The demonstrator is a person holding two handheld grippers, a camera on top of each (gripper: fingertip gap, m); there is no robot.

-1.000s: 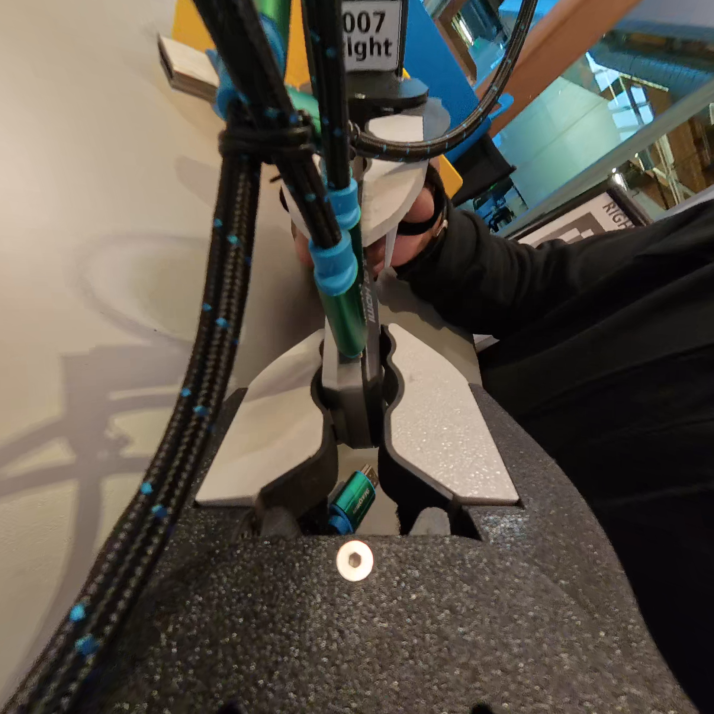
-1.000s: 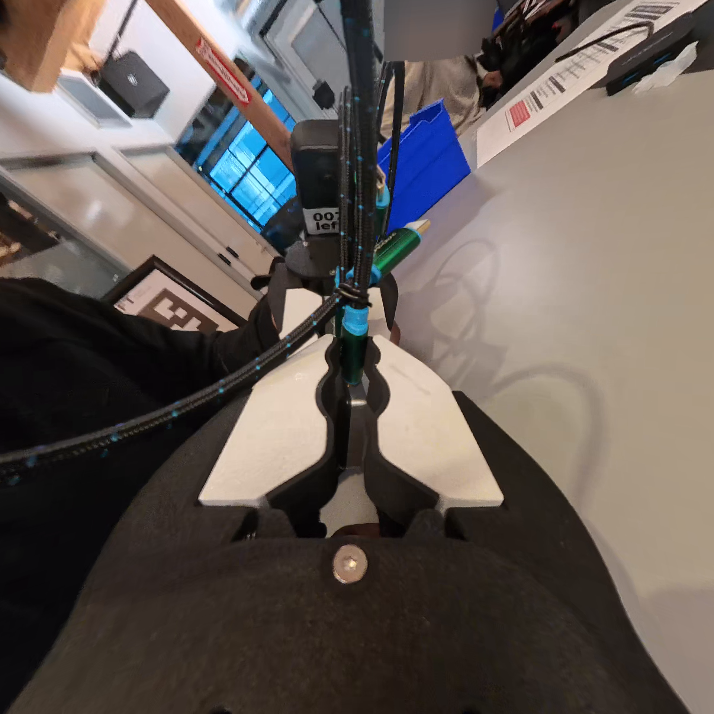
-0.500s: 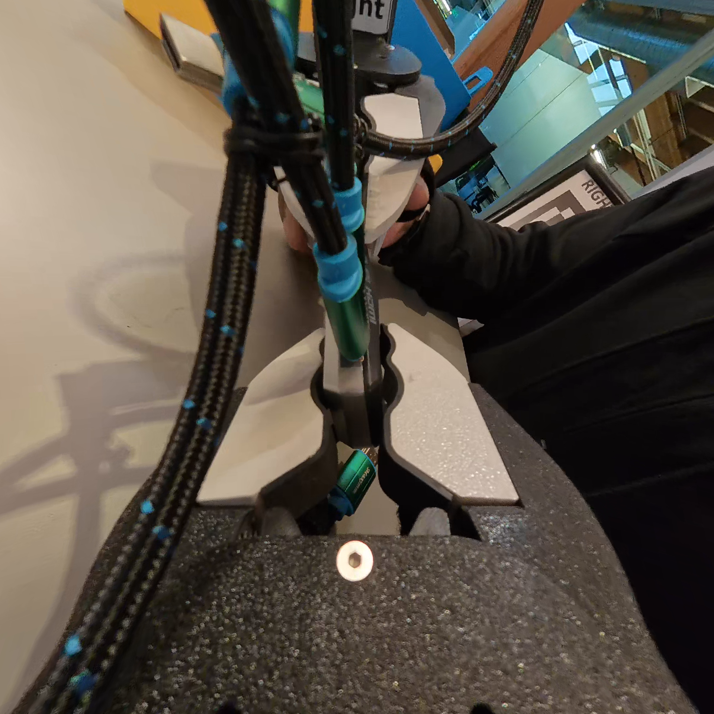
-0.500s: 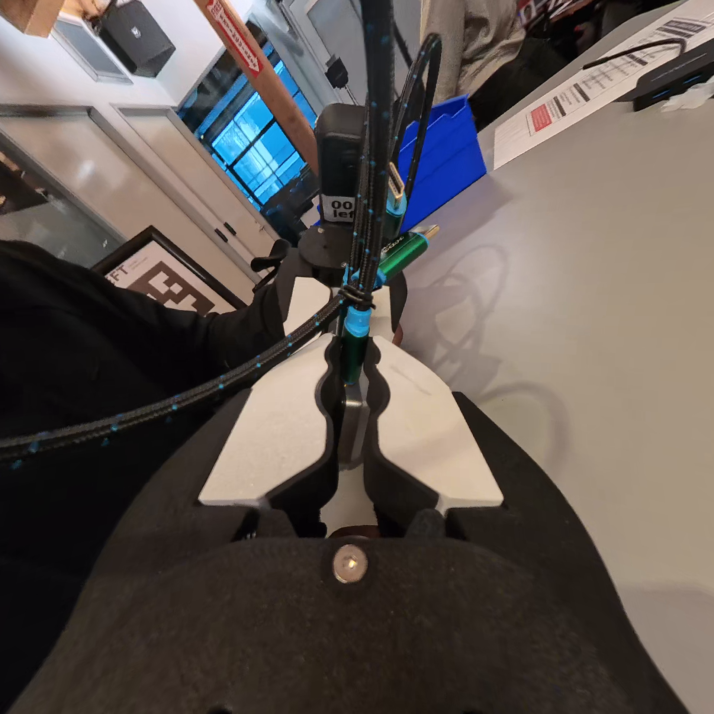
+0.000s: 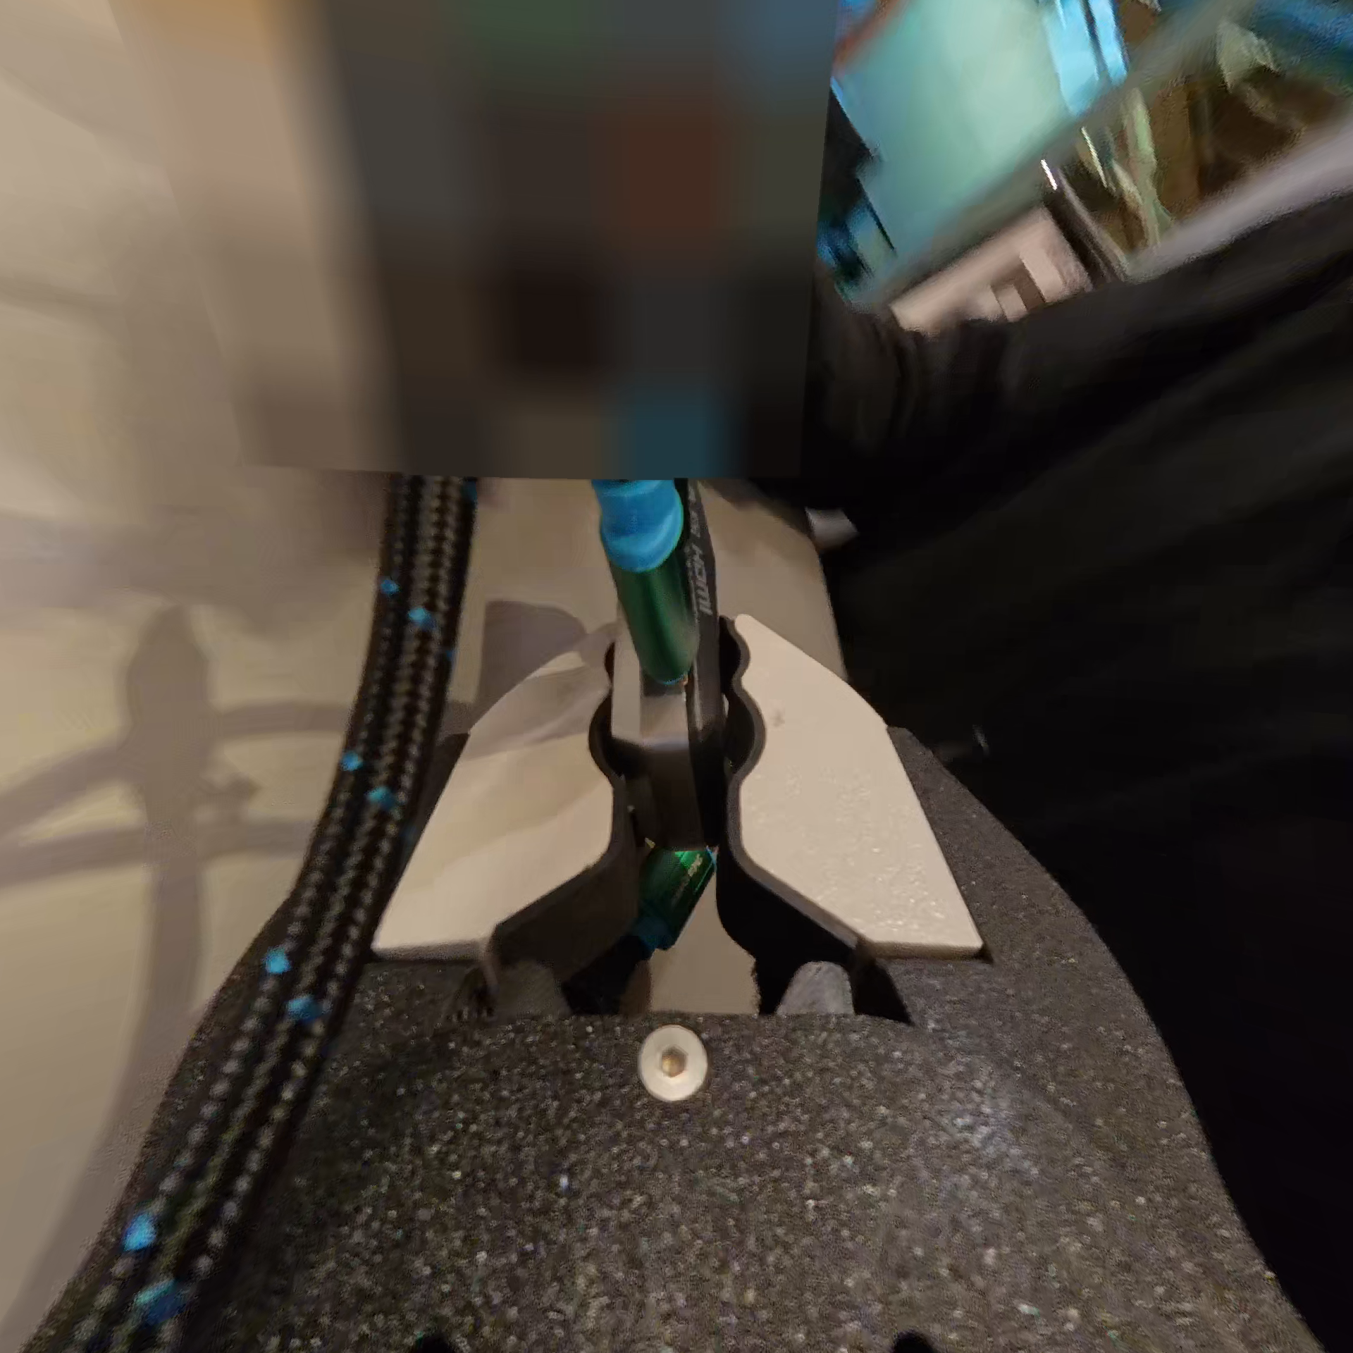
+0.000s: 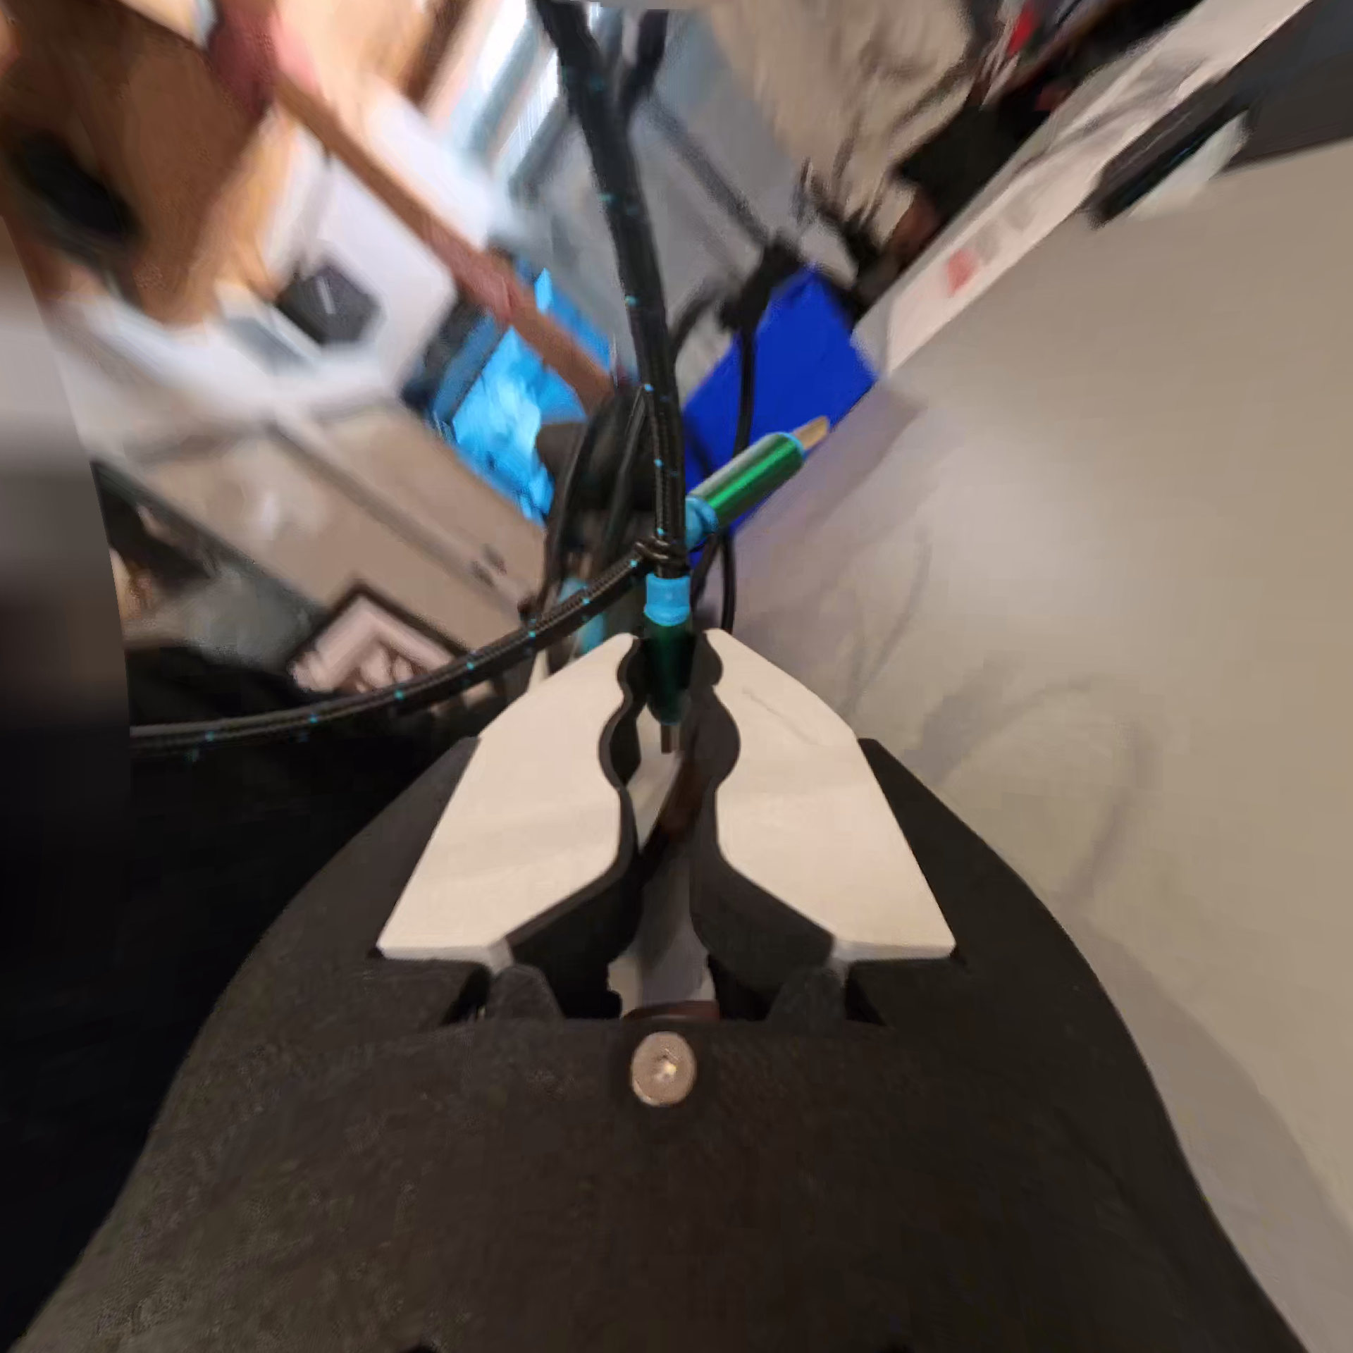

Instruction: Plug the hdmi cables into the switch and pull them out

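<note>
My left gripper (image 5: 670,703) is shut on the thin dark grey hdmi switch (image 5: 662,761), held on edge. A green hdmi plug (image 5: 651,615) with a blue collar meets the switch's far end, with a sliver of metal showing. A second green plug (image 5: 673,886) sits at the switch's near end. My right gripper (image 6: 668,659) is shut on a green hdmi plug (image 6: 666,673); its bare metal tip (image 6: 668,739) points at the camera. No switch shows in this view. A loose green plug (image 6: 754,468) sticks out to the right from the tied black braided cables (image 6: 644,329).
A thick braided cable (image 5: 395,732) hangs along the left of the left gripper. The grey table (image 6: 1098,659) lies below. A blue bin (image 6: 776,381), a paper sheet (image 6: 1025,241) and a dark device (image 6: 1171,154) stand at the far edge. A dark sleeve (image 5: 1098,586) fills the right.
Both views have swung and blurred. In the right wrist view the switch under the green plug is gone and the plug's metal tip now shows. The left gripper still grips the switch.
</note>
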